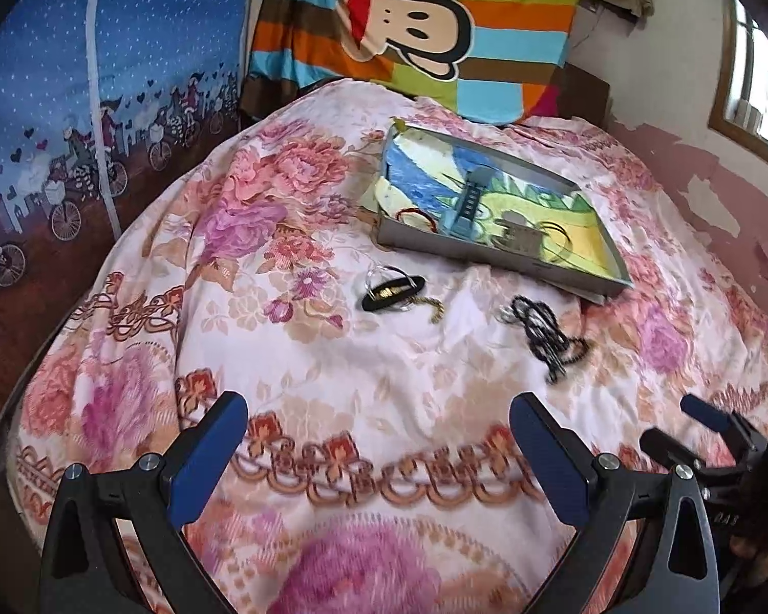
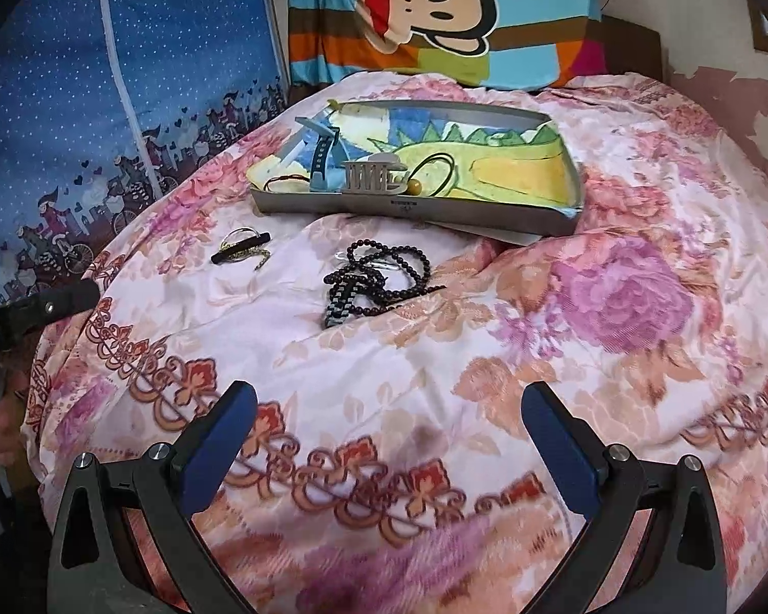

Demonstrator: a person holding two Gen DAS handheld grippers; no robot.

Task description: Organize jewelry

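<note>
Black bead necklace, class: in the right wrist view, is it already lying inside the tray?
No, the bead necklace lies on the flowered bedspread, in front of the tray and outside its rim.

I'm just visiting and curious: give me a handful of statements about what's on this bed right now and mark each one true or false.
1. Both grippers are open and hold nothing. True: the left gripper and the right gripper each show spread fingers with only the quilt between them.
2. The dark bead necklace lies inside the grey tray. False: it lies on the floral quilt, in front of the grey tray.
3. A blue watch strap lies in the tray. True.
4. The black hair clip is gripped by the left gripper. False: it lies on the quilt, well ahead of the fingers.
5. A cartoon monkey cushion sits behind the tray. True.
</note>
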